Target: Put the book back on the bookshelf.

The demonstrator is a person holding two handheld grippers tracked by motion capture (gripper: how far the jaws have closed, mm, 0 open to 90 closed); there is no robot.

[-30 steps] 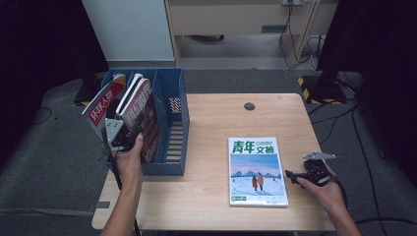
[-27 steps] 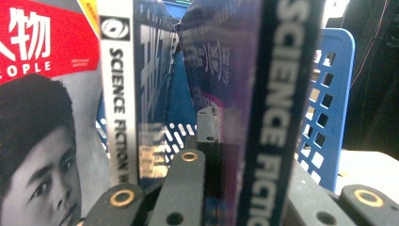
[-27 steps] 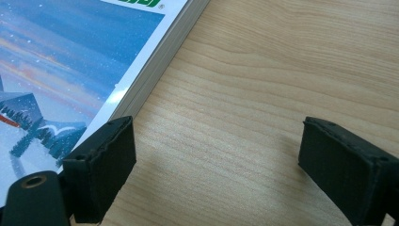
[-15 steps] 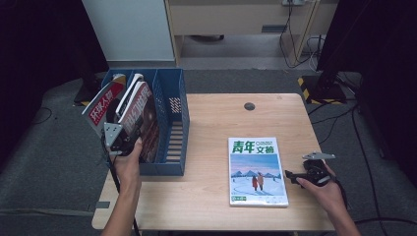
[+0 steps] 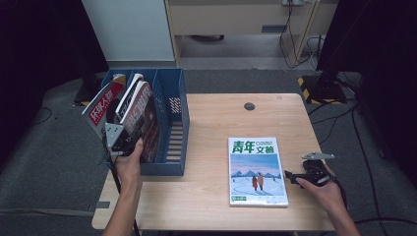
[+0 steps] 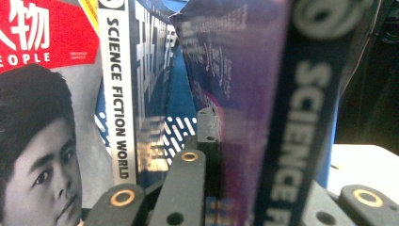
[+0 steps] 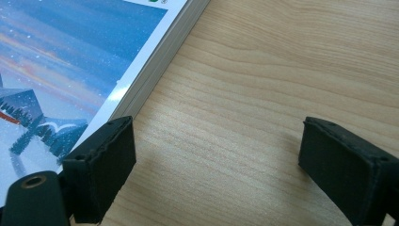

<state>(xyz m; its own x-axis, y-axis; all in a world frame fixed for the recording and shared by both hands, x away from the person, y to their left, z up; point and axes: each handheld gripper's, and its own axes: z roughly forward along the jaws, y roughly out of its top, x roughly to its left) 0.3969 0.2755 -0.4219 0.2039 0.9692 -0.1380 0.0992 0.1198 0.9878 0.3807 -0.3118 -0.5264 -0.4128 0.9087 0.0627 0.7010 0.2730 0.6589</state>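
Blurring across the left gripper view, the purple magazine (image 6: 244, 94) hides its own cover; the left gripper (image 5: 129, 139) is clamped on it inside the blue file rack (image 5: 172, 123). Beside the green magazine (image 5: 255, 169), the right gripper (image 5: 291, 176) rests wide open on the pale wooden bench (image 5: 211, 118), above grey floor.

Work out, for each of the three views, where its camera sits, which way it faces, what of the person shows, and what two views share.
High view: above the person's side, facing forward and down on the table; both forearms, left gripper, right gripper.
Left gripper view: on that gripper, facing magazines in the blue rack; jaws shut on the purple magazine.
Right gripper view: facing the tabletop; jaws open.
Shared: the green-titled magazine, high and right gripper views.
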